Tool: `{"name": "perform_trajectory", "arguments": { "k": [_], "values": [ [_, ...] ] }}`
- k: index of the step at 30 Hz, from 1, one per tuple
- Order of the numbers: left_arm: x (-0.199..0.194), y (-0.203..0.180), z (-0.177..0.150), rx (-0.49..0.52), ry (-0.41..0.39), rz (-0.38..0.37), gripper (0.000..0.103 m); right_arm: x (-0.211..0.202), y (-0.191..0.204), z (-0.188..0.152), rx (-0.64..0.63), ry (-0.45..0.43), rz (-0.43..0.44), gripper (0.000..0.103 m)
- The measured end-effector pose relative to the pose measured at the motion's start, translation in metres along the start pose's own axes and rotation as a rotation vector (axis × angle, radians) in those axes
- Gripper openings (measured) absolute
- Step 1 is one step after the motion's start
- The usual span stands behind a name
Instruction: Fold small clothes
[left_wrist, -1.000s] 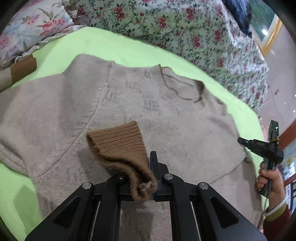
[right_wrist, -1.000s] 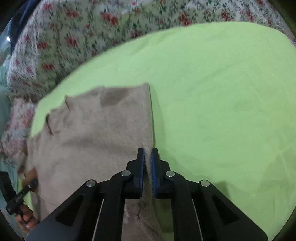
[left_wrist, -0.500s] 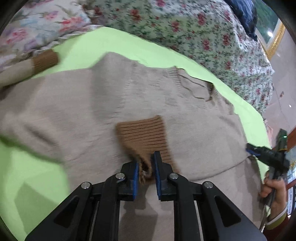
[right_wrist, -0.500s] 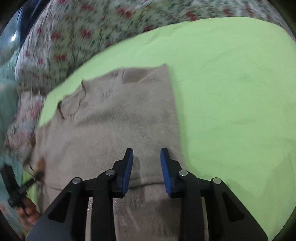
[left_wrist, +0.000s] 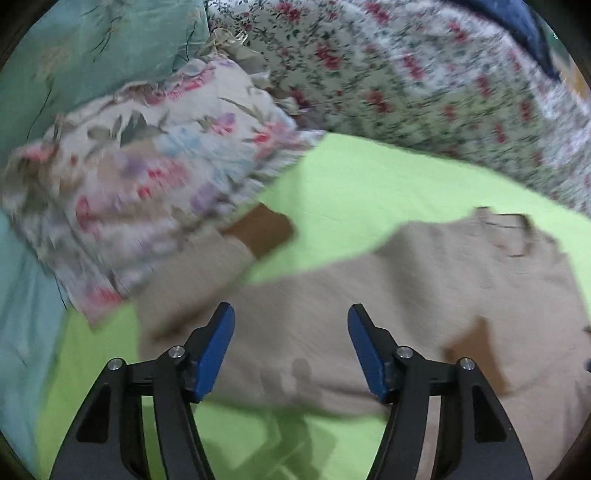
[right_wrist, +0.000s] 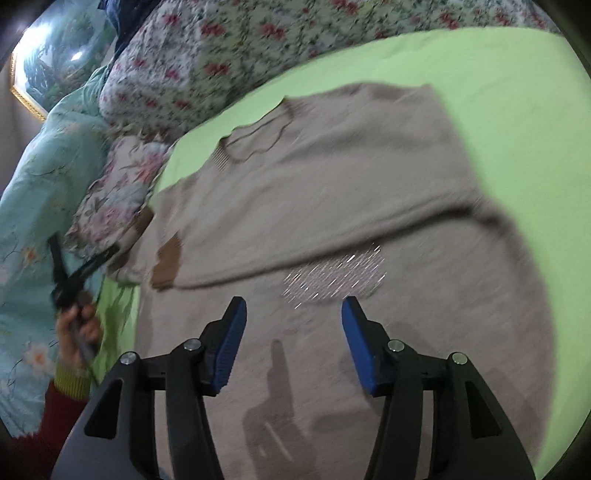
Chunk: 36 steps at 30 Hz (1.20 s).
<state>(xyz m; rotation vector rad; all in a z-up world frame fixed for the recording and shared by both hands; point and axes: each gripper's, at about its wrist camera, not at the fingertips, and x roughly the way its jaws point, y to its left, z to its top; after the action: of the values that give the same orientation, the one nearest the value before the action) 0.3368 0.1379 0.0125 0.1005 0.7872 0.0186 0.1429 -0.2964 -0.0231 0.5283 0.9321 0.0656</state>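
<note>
Beige sweater (right_wrist: 332, 177) lies flat; brown-cuffed sleeve (right_wrist: 168, 264) folded across.

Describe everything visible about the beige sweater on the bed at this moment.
The beige sweater is a soft, fuzzy knit with a ribbed round neckline and darker brown ribbed cuffs. It lies flat on the green sheet. One sleeve is folded across the body, its brown cuff resting on the fabric; the other sleeve stretches sideways, its cuff meeting the floral pillow. The left gripper and the right gripper hang open above it, holding nothing.
</note>
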Motion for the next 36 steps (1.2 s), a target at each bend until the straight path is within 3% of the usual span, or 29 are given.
{"name": "perform_trajectory", "arguments": {
  "k": [6,7,8,9,11,12,14,19,23,29,36],
  "values": [
    [0.068,0.008,0.02,0.094,0.11,0.144,0.071,0.011,0.011,-0.012,0.005,0.032,0.026,0.056],
    [0.079,0.01,0.021,0.1,0.132,0.167,0.07,0.012,0.012,-0.014,0.007,0.036,0.031,0.056],
    [0.089,0.016,0.021,0.096,0.153,0.182,0.058,0.012,0.012,-0.014,0.007,0.039,0.033,0.056],
    [0.096,0.02,0.02,0.085,0.174,0.174,0.041,0.013,0.013,-0.014,0.004,0.042,0.034,0.056],
    [0.103,0.033,0.021,0.031,0.201,0.143,0.025,0.015,0.012,-0.015,0.002,0.045,0.032,0.056],
    [0.099,0.042,0.022,-0.007,0.193,0.114,0.011,0.015,0.012,-0.016,0.003,0.045,0.03,0.056],
    [0.089,0.051,0.024,-0.058,0.18,0.075,0.008,0.014,0.01,-0.016,0.011,0.043,0.032,0.056],
    [0.025,0.046,0.023,-0.171,0.069,-0.133,0.008,0.008,0.009,-0.018,0.018,0.021,0.045,0.056],
    [-0.031,-0.007,0.017,-0.141,-0.012,-0.327,0.008,0.005,0.01,-0.02,0.02,0.009,0.051,0.056],
    [-0.073,-0.124,0.005,-0.048,-0.036,-0.552,0.008,-0.011,0.004,-0.022,0.034,-0.02,0.049,0.056],
    [-0.053,-0.248,-0.013,0.105,0.026,-0.629,0.008,-0.026,-0.023,-0.019,0.087,-0.056,0.016,0.056]
  ]
}}
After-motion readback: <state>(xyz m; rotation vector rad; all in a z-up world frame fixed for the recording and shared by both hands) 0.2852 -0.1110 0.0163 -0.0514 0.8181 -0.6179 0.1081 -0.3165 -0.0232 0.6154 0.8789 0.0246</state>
